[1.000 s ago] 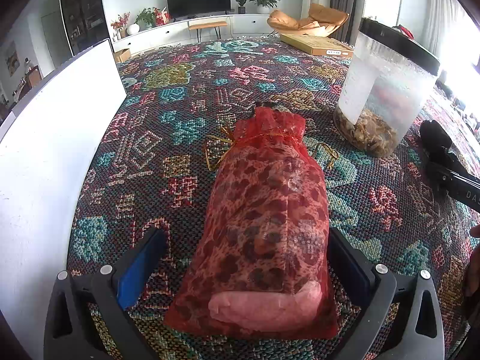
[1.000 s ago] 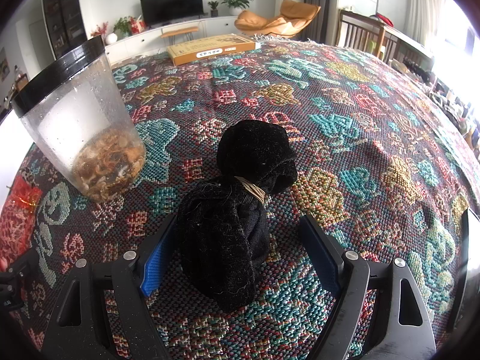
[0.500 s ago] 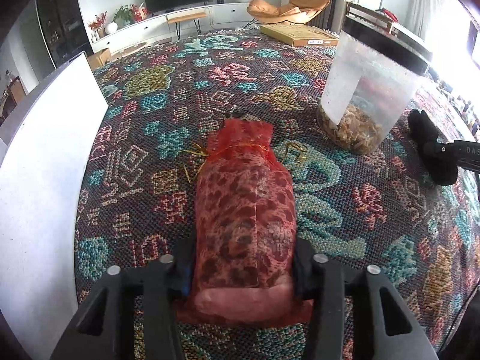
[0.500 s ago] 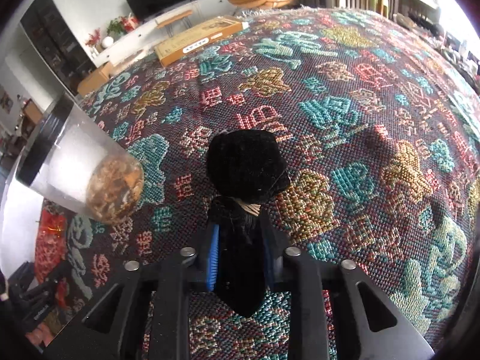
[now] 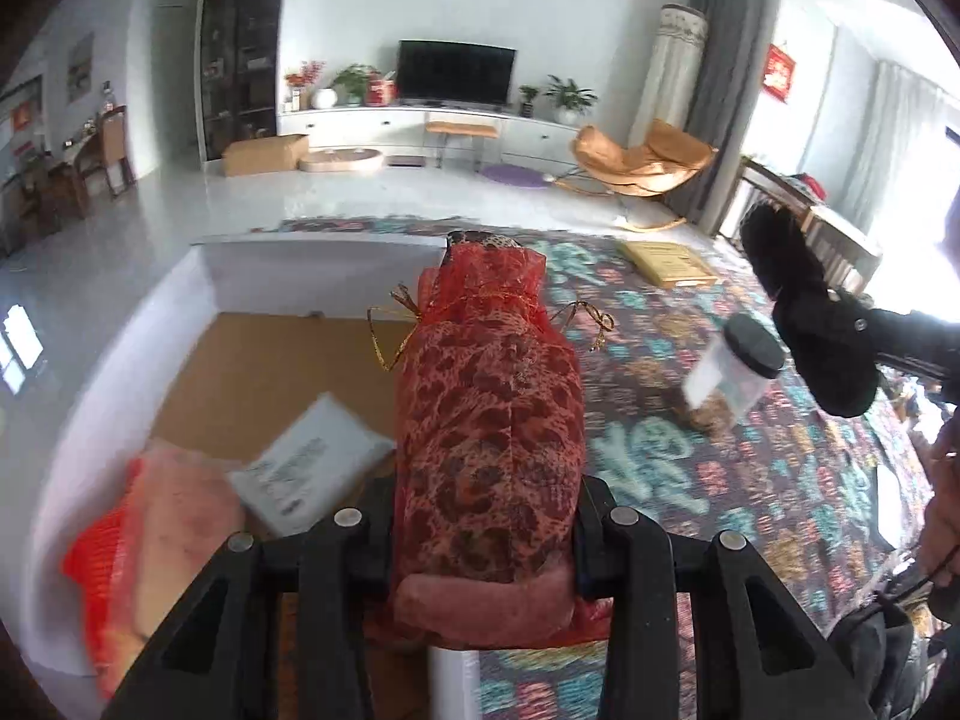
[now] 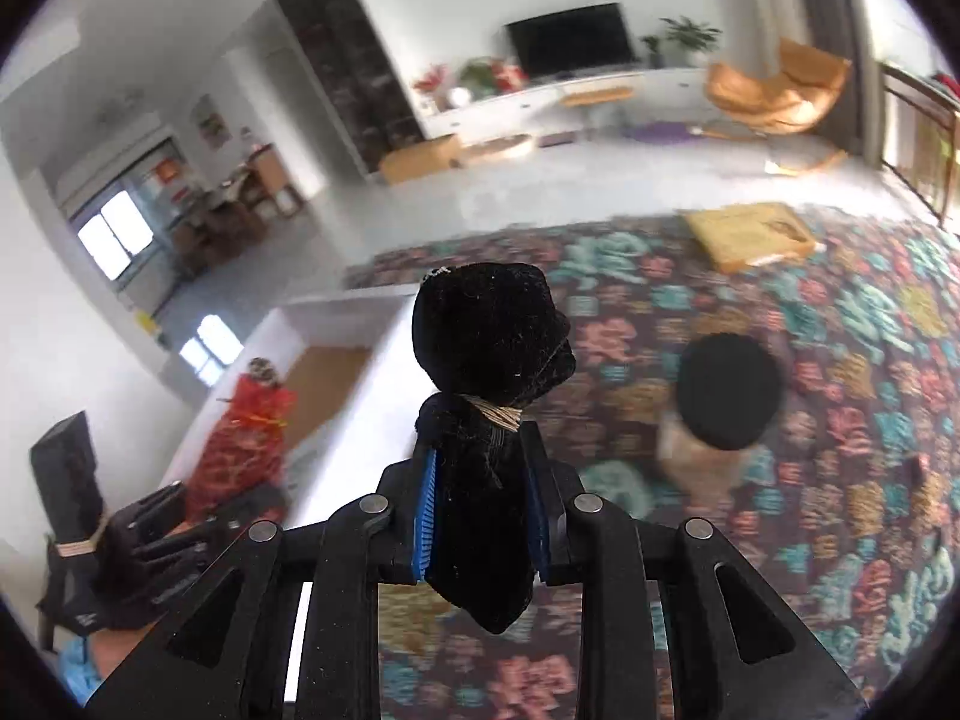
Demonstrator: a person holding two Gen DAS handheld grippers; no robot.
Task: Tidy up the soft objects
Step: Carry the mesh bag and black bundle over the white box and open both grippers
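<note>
**Two soft bundles held aloft above patterned tabletop**

The left hand-held gripper (image 5: 486,531) is clamped on a red mesh drawstring pouch with a leopard-print cloth inside (image 5: 489,438); its jaws have just been closing and now press the pouch's lower half from both sides. The pouch stands up and forward from between the fingers, its gathered neck and gold cord at the far end and a pink roll bulging out below the jaws. Beneath and to the left of this hand-held gripper lies an open white-walled box with a brown cardboard floor (image 5: 252,360), holding a white plastic-wrapped packet (image 5: 312,468) and a pale pink bundle in orange-red netting (image 5: 162,540).

The right hand-held gripper (image 6: 483,525) is closed tight on a black velvet pouch tied with tan string (image 6: 489,396), its jaws having just been closing too. The blue-padded fingers (image 6: 427,516) pinch the pouch below the tie; the rounded top rises ahead of them and the tail hangs beneath.

Below and to the right of this hand-held gripper, a clear plastic jar with a black lid (image 6: 729,390) stands on the tabletop covered in dark woven cloth with teal and red motifs (image 6: 852,432).
</note>
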